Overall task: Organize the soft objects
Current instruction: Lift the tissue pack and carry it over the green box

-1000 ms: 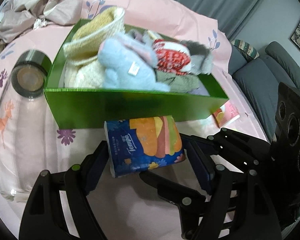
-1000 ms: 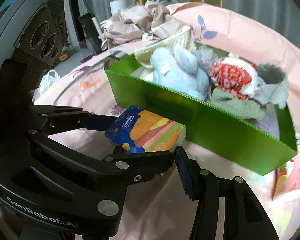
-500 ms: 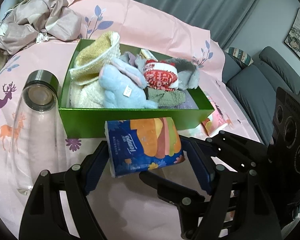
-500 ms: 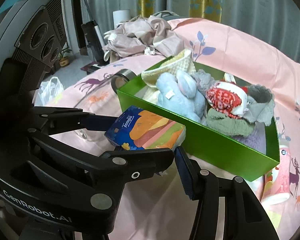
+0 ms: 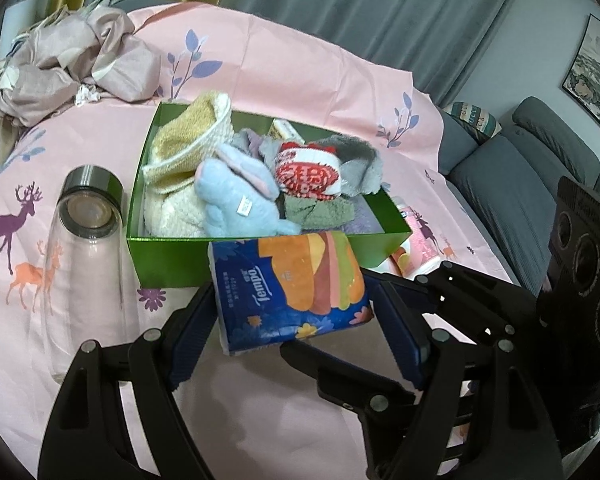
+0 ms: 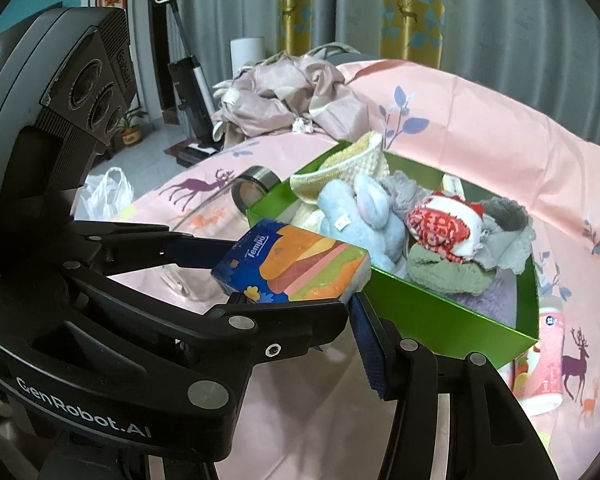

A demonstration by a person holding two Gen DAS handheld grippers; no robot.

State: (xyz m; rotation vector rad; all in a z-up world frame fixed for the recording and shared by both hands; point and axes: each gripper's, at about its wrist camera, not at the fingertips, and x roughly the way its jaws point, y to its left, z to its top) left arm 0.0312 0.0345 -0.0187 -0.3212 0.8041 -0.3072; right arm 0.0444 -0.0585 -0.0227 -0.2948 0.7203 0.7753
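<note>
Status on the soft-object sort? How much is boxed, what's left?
Done: the green box already holds a blue plush, knit piece, red-and-white item and grey and green cloths. In hand: both grippers, left and right, clamp the tissue pack in front of the box. Left: drop the pack in; a crumpled cloth lies outside.

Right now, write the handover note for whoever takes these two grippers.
Left gripper: shut on the tissue pack, gripping its long sides.
Right gripper: shut on the same pack, from its other sides.
The pack hangs clear of the pink sheet, in front of the green box.
Done: blue plush rabbit, red-and-white sock, knitted pieces and towels are in the box.
Left: set the pack in the box, probably on top, since the box looks full. A glass bottle lies beside the box, a pink cup on the other side.
</note>
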